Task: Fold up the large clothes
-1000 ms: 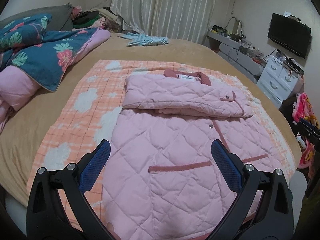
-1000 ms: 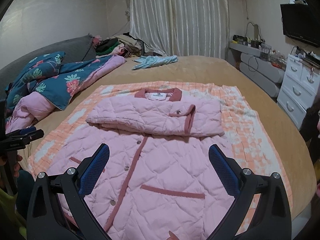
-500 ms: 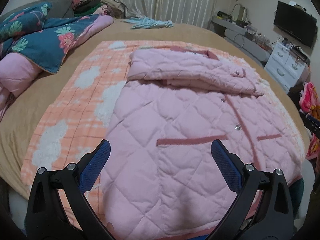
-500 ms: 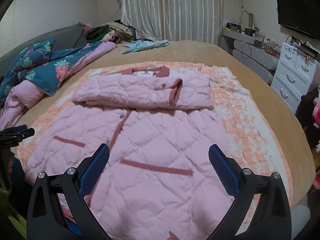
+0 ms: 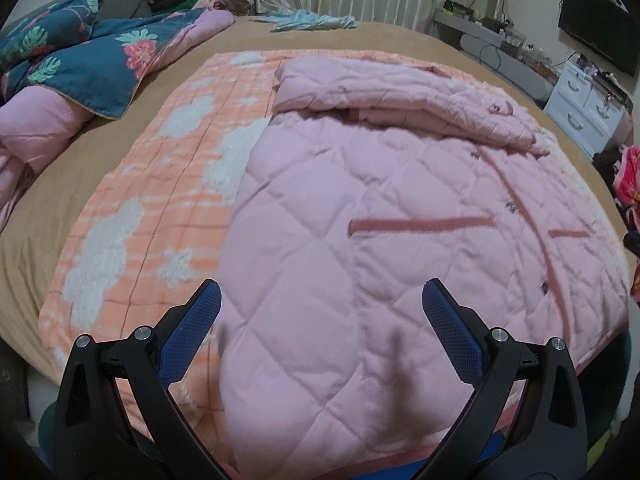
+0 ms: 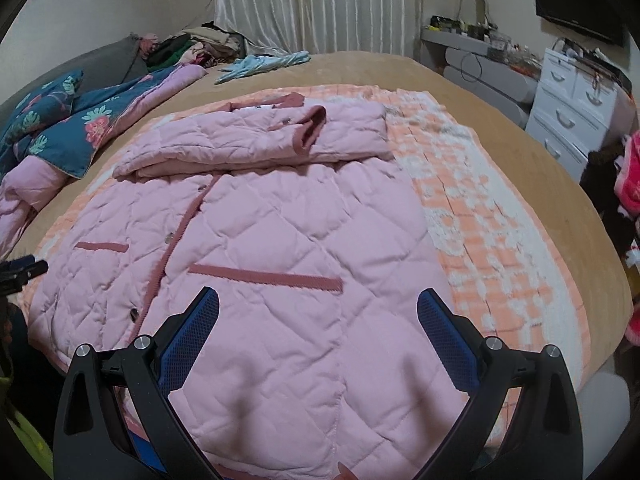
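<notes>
A pink quilted jacket [image 5: 380,208] lies front-up on an orange-and-white checked blanket [image 5: 152,208] on the bed. Its sleeves are folded across the chest near the collar [image 6: 292,100]. The jacket also shows in the right wrist view [image 6: 280,240]. My left gripper [image 5: 320,312] is open and empty, low over the jacket's lower left part near the hem. My right gripper [image 6: 318,316] is open and empty, low over the jacket's lower right part below the pocket trim [image 6: 264,274].
A blue floral duvet with pink lining [image 5: 80,60] is heaped at the left of the bed. A light blue garment [image 6: 264,64] lies at the far side. White drawers [image 6: 576,112] and a TV [image 5: 596,32] stand at the right. The left gripper's tip [image 6: 20,272] shows at the right wrist view's left edge.
Both grippers have come down and forward toward the jacket's hem, so the jacket fills more of each view. Both stayed open. The jacket has not moved.
</notes>
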`<state>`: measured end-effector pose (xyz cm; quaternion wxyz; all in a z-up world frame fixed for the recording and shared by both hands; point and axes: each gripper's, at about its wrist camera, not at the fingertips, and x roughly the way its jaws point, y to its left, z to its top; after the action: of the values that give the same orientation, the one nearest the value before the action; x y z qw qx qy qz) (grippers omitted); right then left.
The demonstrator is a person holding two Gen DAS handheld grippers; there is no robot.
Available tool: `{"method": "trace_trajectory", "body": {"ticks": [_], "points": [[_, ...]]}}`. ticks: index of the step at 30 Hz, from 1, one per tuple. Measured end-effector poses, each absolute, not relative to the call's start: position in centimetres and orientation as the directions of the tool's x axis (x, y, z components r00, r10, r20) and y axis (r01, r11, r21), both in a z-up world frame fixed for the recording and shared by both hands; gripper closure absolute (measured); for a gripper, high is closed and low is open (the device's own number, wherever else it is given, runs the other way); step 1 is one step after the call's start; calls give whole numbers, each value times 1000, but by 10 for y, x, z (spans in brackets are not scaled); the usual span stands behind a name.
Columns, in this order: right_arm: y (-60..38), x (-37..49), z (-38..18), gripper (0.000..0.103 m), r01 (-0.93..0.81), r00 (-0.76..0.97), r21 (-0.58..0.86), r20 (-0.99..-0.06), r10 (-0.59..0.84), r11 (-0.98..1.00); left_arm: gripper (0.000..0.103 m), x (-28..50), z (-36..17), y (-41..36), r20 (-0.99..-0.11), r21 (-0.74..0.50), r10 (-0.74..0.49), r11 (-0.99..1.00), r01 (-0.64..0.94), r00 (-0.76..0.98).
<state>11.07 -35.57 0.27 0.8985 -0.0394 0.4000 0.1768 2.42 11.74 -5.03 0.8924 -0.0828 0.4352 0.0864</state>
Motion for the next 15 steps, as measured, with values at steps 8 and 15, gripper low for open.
{"method": "trace_trajectory", "body": {"ticks": [8,15], "points": [[-370,109,-15,4,-328,590,75,-762,266,942,8,12,-72,131,-826,-85,72,965,-250,559],[-386,101,-33,4,-311,550,88,-795,255,946,8,3,-85,136,-851,-122,29,960,-252,524]]}}
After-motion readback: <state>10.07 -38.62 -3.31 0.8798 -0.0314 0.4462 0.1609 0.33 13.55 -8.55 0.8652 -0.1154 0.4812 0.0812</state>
